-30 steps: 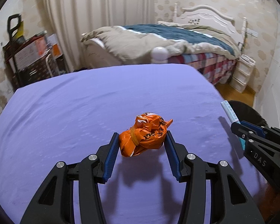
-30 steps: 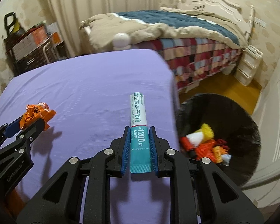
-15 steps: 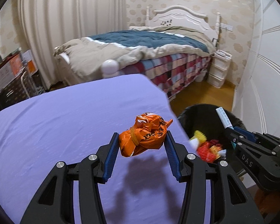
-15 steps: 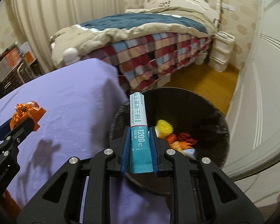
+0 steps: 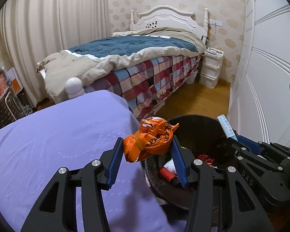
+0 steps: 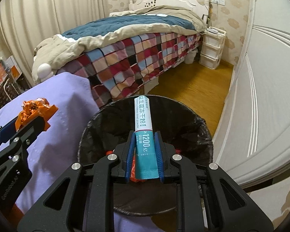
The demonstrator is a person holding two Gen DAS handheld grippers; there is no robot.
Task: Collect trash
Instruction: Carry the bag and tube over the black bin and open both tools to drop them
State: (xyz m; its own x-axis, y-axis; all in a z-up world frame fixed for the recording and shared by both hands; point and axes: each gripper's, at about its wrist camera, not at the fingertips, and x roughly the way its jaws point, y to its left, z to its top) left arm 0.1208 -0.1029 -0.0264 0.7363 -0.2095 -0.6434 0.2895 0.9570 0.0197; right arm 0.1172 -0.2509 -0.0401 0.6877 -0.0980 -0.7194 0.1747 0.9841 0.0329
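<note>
We have the left claw [image 5: 147, 150] clenched on the orange wrapper [image 5: 149, 142] and the right claw [image 6: 144, 154] on the teal sachet [image 6: 143, 133]; the wrapper, hanging at the bin's [image 6: 98, 116] nine-o'clock rim, could drop onto the purple bench [image 5: 48, 145] if let go now.

I note a bed [image 5: 145, 58] with a white headboard [image 5: 164, 17], blue-and-beige duvet [image 6: 129, 27] and checked spread [image 6: 137, 58]. A white drawer unit [image 5: 210, 67] stands just beside it on wooden flooring [image 6: 193, 81]. Pale curtains [image 5: 58, 29] hang left.
</note>
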